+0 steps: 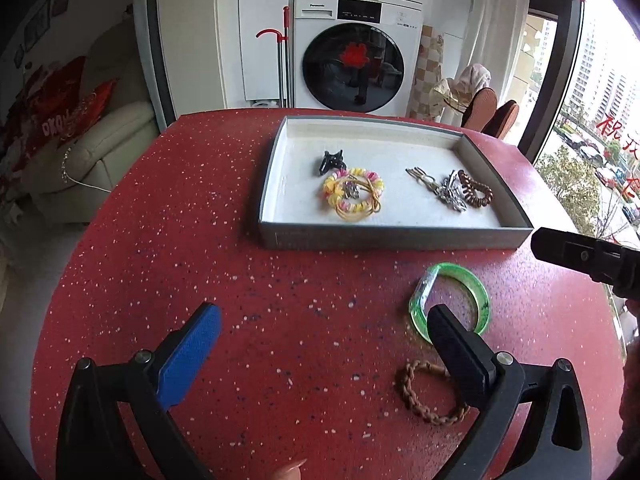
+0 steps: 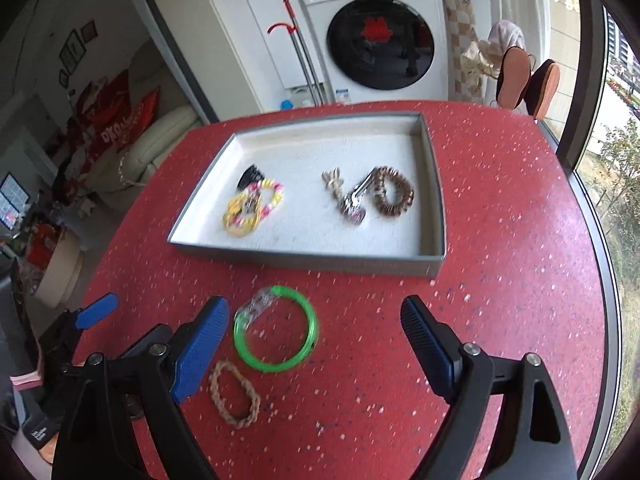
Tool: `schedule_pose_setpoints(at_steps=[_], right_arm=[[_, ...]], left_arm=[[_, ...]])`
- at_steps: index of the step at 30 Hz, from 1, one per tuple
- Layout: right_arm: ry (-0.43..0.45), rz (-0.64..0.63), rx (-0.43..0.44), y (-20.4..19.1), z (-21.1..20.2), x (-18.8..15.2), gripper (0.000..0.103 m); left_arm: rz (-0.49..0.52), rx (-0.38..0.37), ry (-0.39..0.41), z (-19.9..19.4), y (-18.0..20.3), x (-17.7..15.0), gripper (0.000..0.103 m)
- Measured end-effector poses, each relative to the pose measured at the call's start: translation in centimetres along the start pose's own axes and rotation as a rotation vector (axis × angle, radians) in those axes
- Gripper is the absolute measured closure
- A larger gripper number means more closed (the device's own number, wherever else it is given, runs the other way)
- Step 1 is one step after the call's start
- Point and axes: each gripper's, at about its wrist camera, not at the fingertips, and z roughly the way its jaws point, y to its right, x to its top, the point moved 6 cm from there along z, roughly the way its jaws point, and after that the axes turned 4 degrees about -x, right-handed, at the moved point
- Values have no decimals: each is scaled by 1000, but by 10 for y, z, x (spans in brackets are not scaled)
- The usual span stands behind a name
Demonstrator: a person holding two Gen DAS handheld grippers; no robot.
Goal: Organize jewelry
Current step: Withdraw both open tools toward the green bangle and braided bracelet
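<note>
A grey tray (image 1: 384,236) (image 2: 320,258) lined white sits on the red table. It holds a black claw clip (image 1: 331,162), a yellow-pink coil tie (image 1: 354,192) (image 2: 256,206), metal clips (image 1: 440,188) (image 2: 352,200) and a brown coil tie (image 1: 476,194) (image 2: 394,194). A green bangle (image 1: 476,284) (image 2: 276,334) and a braided brown band (image 1: 428,396) (image 2: 234,398) lie on the table in front of the tray. My left gripper (image 1: 324,320) is open, its right finger over the bangle's near edge. My right gripper (image 2: 316,316) is open above the bangle.
The round red speckled table (image 1: 200,280) (image 2: 500,280) ends near a window on the right. A washing machine (image 1: 356,48) and a mop stand behind the table. A cream sofa (image 1: 100,148) stands at the left.
</note>
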Motion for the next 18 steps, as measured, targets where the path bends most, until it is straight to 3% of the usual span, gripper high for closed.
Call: schedule_pose_setpoints(at_steps=[7, 18], right_arm=[[-47, -23, -12, -5, 4, -20, 13], [-95, -52, -56, -3, 17, -33, 13]], left_arm=[[14, 40, -12, -8, 1, -28, 0], [-51, 34, -61, -6, 0, -49, 0]])
